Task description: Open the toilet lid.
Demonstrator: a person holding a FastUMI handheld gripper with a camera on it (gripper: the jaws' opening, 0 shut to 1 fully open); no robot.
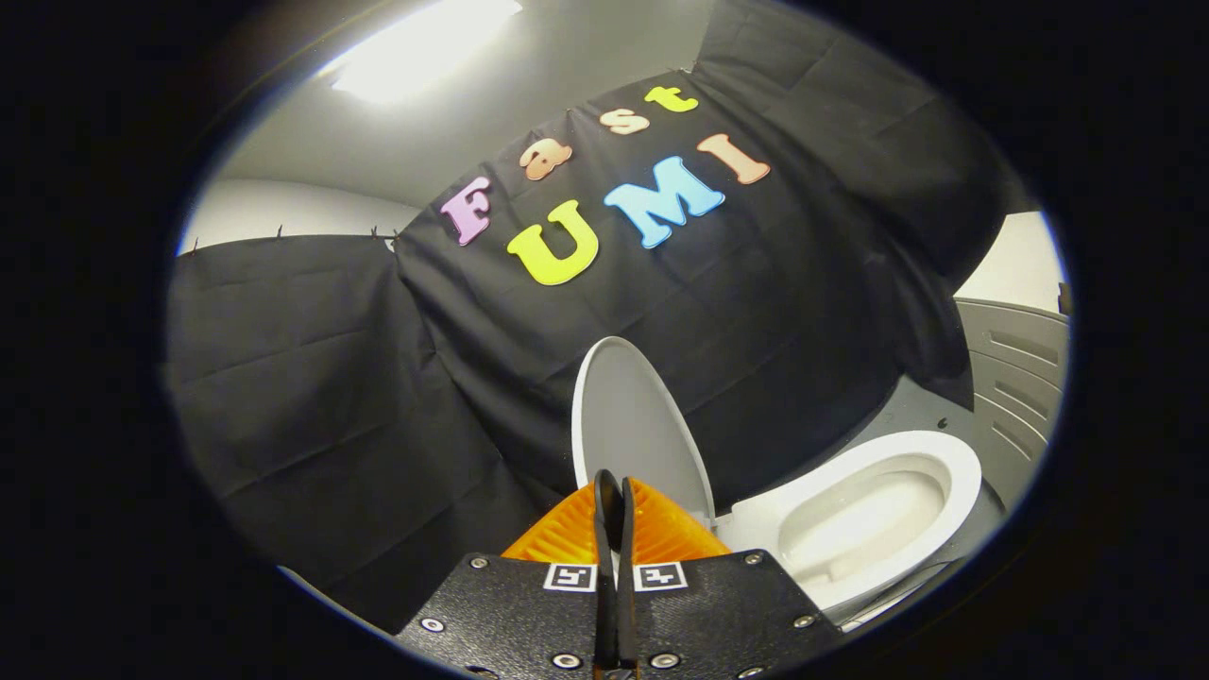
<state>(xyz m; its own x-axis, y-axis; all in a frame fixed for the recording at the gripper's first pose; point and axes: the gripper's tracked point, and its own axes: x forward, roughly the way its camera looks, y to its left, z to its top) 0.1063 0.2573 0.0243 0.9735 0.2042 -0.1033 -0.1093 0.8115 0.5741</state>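
Nearest the camera, the gripper has its jaws clenched together, the two fingers pressed side by side with nothing caught between them, their tips ending just in front of the lower part of the toilet lid. Each finger base carries a small square black-and-white marker. Just beyond the tips, the white toilet lid stands raised, upright and tilted a little, with its inner face turned toward the camera, and it rises against the black cloth wall behind it. To the right of the fingers and the lid lies the white toilet bowl, uncovered, its rim and pale basin in plain sight; the hinge end sits close to the foot of the lid. Beyond the bowl, a grey ribbed panel stands further right. Farthest off, above the cloth, a bright ceiling light glows on a pale ceiling
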